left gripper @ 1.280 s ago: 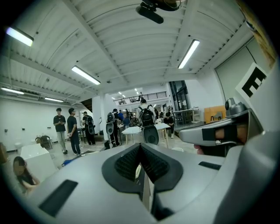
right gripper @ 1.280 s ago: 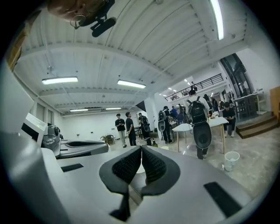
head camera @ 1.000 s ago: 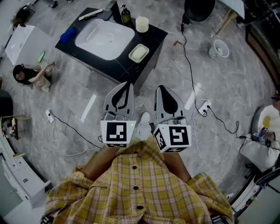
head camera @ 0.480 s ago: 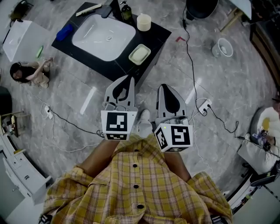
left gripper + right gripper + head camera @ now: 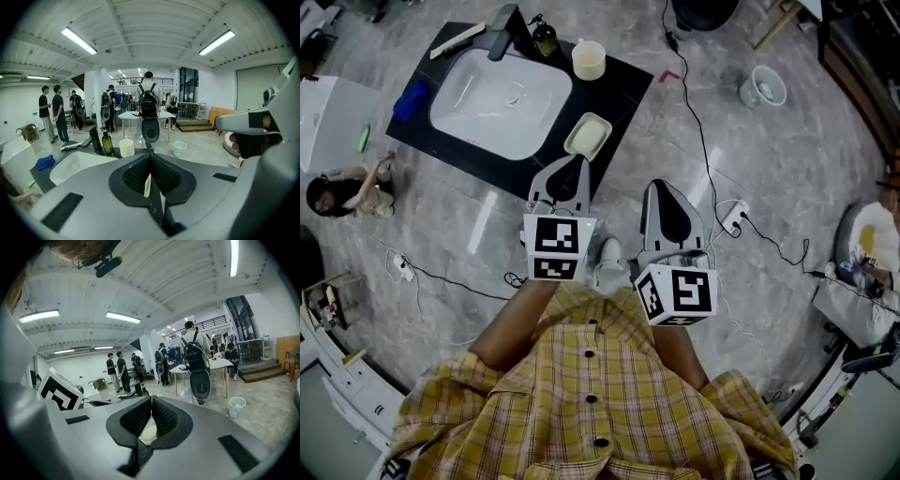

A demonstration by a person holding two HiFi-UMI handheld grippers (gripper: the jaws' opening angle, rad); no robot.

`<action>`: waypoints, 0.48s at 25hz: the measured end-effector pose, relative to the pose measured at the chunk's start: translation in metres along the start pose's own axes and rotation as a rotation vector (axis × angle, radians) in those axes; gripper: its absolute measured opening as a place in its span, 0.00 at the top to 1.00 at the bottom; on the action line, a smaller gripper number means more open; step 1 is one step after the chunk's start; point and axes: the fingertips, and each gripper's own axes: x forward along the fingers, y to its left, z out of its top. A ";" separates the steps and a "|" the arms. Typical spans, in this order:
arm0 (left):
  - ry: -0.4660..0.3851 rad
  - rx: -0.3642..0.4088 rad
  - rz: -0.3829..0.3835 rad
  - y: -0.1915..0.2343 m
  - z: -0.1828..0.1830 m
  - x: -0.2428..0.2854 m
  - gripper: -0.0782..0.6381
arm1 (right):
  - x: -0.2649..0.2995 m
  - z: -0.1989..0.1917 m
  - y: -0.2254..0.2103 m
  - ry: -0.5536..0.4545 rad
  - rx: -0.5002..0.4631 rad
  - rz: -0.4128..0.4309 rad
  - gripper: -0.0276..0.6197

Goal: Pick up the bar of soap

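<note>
I am holding the left gripper [image 5: 573, 169] and right gripper [image 5: 664, 199] with jaws closed on nothing, so I am risking nudging the bar of soap [image 5: 588, 137] off its dish [image 5: 570, 147] unless they part first.

Grey marble floor [image 5: 787, 169] (cables [image 5: 701, 131] trailing), white table [image 5: 127, 115] beneath ceiling strip lights [image 5: 79, 41].

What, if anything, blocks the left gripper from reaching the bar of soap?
Likely yes: the bar of soap lies exposed in its dish just ahead of the left gripper, nothing between. Its shut jaws must open first.
</note>
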 end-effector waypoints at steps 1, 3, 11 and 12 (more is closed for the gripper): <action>0.015 0.003 -0.009 0.004 -0.001 0.009 0.87 | 0.007 -0.001 -0.001 0.007 0.004 -0.008 0.92; 0.046 0.009 -0.027 0.010 -0.005 0.027 0.87 | 0.021 -0.005 -0.003 0.022 0.012 -0.022 0.92; 0.166 -0.005 -0.096 0.028 -0.039 0.086 0.87 | 0.068 -0.028 -0.009 0.085 0.049 -0.063 0.92; 0.176 -0.007 -0.100 0.030 -0.044 0.093 0.87 | 0.072 -0.032 -0.011 0.095 0.055 -0.067 0.92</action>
